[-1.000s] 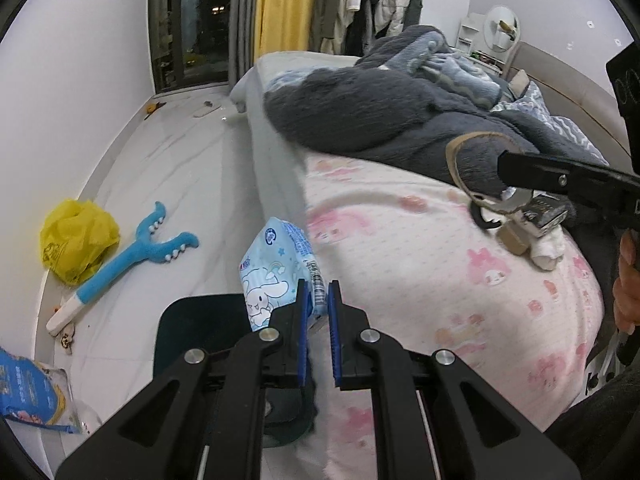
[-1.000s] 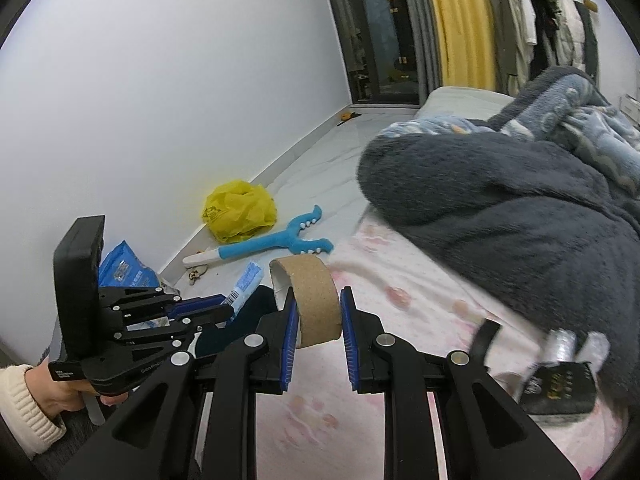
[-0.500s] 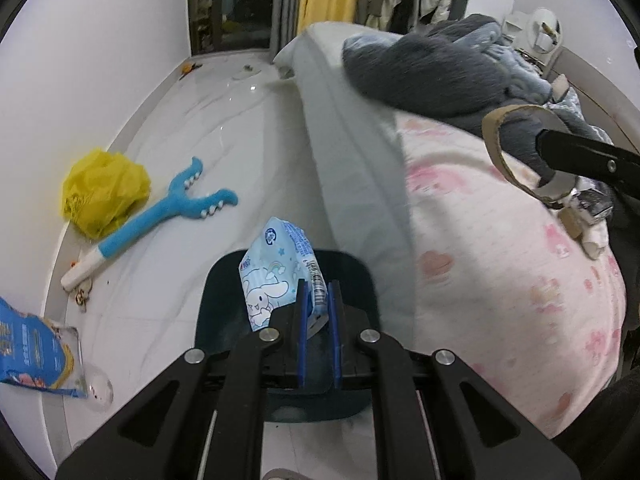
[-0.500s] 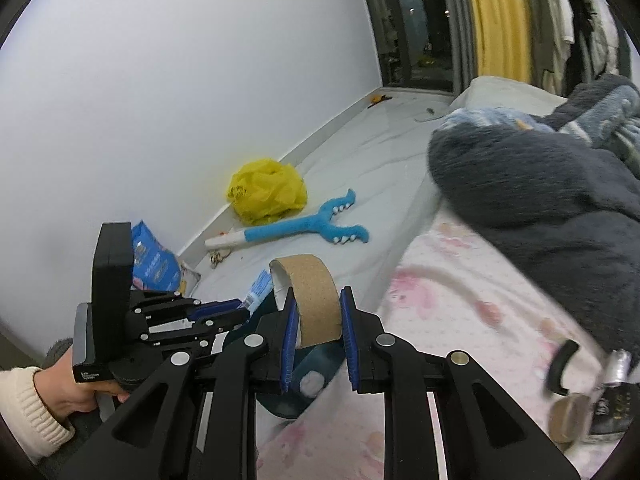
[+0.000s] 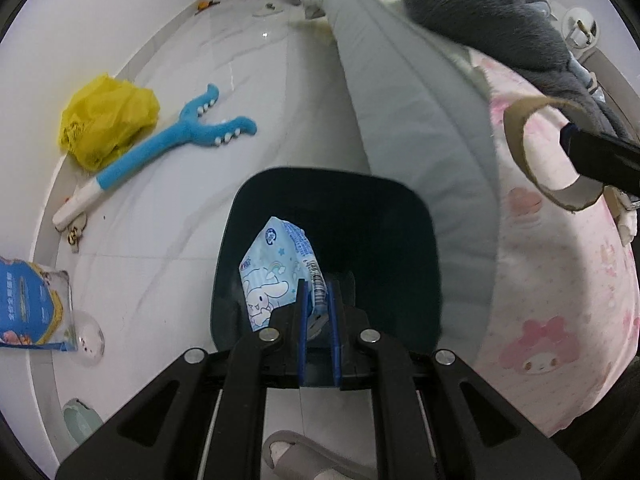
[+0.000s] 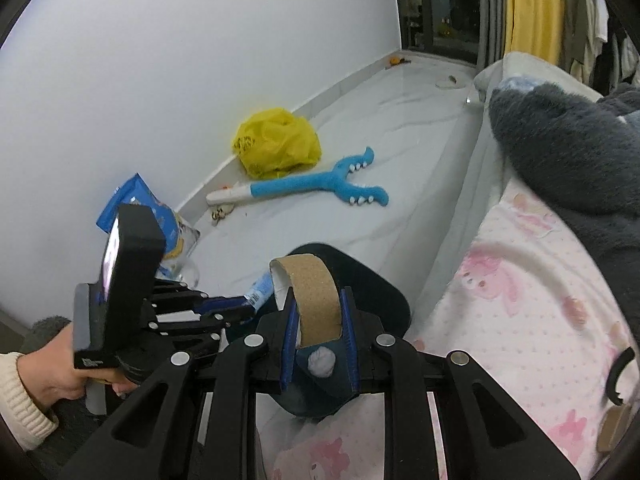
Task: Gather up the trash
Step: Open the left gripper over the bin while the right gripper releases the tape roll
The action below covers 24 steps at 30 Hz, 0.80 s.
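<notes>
Blue wrapper (image 5: 276, 276) corner hidden between gripper (image 5: 318, 308) pads

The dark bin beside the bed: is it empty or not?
Not empty: the right wrist view shows a white crumpled wad lying inside the bin.

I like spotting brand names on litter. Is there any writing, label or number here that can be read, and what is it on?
None can be read for sure.
Light blue cartoon-dog wrapper held over the dark bin: round logo and barcode, print too small.
Blue packet on the floor: yellow lettering, too blurred.
Label on the left gripper's housing: tiny white print, illegible.
Cardboard ring: no text.
</notes>
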Available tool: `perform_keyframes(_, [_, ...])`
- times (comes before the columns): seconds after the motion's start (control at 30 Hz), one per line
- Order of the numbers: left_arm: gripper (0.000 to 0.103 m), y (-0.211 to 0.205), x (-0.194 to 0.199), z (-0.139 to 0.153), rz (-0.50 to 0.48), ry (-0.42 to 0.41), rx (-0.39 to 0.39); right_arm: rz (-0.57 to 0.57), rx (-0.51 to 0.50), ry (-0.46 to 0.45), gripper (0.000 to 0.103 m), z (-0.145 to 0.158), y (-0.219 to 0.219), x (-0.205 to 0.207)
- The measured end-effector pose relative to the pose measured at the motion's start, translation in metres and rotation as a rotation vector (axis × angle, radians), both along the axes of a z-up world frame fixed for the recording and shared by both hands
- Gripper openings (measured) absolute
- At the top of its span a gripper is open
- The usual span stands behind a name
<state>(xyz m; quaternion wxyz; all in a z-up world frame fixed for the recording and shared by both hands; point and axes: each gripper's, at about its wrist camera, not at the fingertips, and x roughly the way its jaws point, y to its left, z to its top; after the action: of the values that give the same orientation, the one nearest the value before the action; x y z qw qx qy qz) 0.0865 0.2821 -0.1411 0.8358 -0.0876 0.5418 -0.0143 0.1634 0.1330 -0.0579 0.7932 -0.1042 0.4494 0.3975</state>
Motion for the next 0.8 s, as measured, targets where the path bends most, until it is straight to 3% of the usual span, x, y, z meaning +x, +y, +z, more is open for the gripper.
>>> perform_keyframes(0.17, [0.012, 0.004, -0.002, -0.011, -0.011, 0.046, -0.029, -0.007, -0.025, 0.022, 0.021, -0.012, 0.012, 0.002])
perform_keyframes(0.2, [0.017, 0.004, -0.002, -0.011, -0.016, 0.047, -0.036, -0.004, -0.028, 0.024, 0.021, -0.014, 0.015, 0.001])
perform_keyframes(0.23, [0.023, 0.005, -0.002, -0.011, -0.019, 0.045, -0.042, 0.0, -0.033, 0.025, 0.021, -0.016, 0.02, 0.001])
perform_keyframes(0.3, [0.056, 0.008, -0.003, -0.01, -0.012, 0.035, -0.041, 0.004, -0.043, 0.029, 0.021, -0.02, 0.026, 0.002])
perform_keyframes(0.6, [0.068, 0.035, -0.016, 0.003, 0.058, -0.014, -0.053, -0.001, -0.122, 0.07, 0.021, -0.054, 0.048, 0.008])
perform_keyframes(0.8, [0.069, 0.058, -0.025, 0.014, 0.118, -0.057, -0.053, -0.005, -0.178, 0.114, 0.021, -0.083, 0.066, 0.008])
